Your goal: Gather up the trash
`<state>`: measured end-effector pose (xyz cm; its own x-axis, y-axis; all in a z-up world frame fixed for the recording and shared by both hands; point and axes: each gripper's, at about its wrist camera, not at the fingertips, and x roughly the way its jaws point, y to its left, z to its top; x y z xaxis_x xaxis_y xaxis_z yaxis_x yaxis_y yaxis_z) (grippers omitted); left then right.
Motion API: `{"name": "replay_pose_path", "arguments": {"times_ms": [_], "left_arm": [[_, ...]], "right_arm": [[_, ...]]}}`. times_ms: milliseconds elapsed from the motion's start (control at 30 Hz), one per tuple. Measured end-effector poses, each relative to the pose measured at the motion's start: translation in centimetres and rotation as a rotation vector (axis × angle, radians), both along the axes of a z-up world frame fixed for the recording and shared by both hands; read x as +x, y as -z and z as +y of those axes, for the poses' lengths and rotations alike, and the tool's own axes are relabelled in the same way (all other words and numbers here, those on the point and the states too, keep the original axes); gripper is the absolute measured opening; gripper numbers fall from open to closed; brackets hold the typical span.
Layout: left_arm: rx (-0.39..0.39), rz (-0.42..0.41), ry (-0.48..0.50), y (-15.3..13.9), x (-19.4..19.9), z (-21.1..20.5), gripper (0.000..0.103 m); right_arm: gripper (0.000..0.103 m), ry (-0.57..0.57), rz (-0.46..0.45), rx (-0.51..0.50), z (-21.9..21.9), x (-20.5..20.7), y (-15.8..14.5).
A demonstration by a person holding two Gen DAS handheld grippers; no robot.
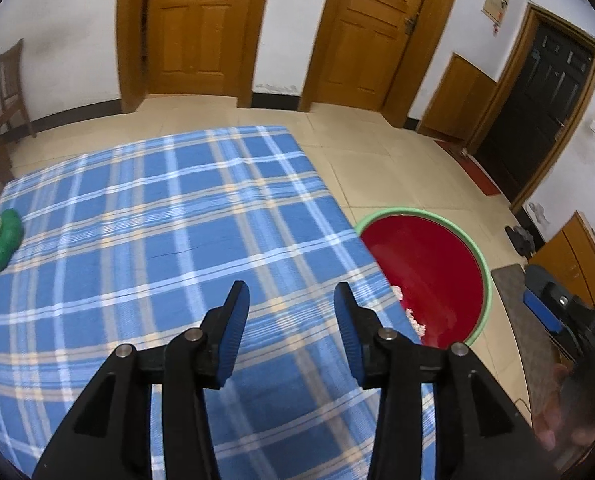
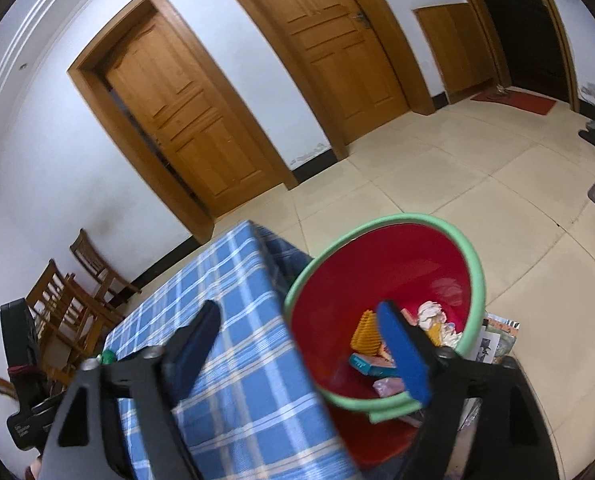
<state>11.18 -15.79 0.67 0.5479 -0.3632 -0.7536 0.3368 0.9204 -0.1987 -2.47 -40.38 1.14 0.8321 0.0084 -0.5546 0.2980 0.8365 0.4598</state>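
A red bucket with a green rim (image 1: 437,276) (image 2: 385,280) stands on the floor by the table's right edge. Inside it lie several pieces of trash: a yellow ridged piece (image 2: 366,334), a blue box (image 2: 367,363), crumpled paper (image 2: 431,314). My left gripper (image 1: 291,292) hangs open over the blue plaid tablecloth (image 1: 157,220), with nothing between its fingers. My right gripper (image 2: 301,312) is open and empty above the table corner and the bucket's rim. A green object with a white cap (image 1: 0,238) lies at the table's far left edge; a bit of green (image 2: 107,356) shows in the right wrist view.
Wooden chairs (image 2: 73,296) stand left of the table. Two wooden doors (image 1: 193,24) and a dark door (image 1: 537,120) line the walls. Printed papers (image 2: 497,338) lie on the floor beside the bucket. A person's hand (image 1: 565,412) and the other gripper show at lower right.
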Motion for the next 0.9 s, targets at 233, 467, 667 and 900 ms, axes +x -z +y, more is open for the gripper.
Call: {"name": "replay_pose_path", "arguments": {"times_ms": [233,467,667,900], "left_arm": [[0.02,-0.051,-0.085,-1.3,-2.2,3.3,0.049],[0.04,-0.08,-0.16,-2.2,-4.2,5.9,0.049],[0.062,-0.105,-0.211,-2.6,-5.7,7.6,0.049],[0.096,-0.133,-0.264,-2.6,-7.4,9.5,0.049]], "right_arm": [[0.098,-0.063,-0.019,-0.042,3.8,-1.1,-1.4],[0.102,-0.12,-0.011,-0.132,7.6,-2.1,-1.9],[0.102,-0.152,-0.006,-0.18,9.8,-2.8,-2.0],[0.102,-0.174,0.003,-0.217,11.6,-3.3,-1.8]]}}
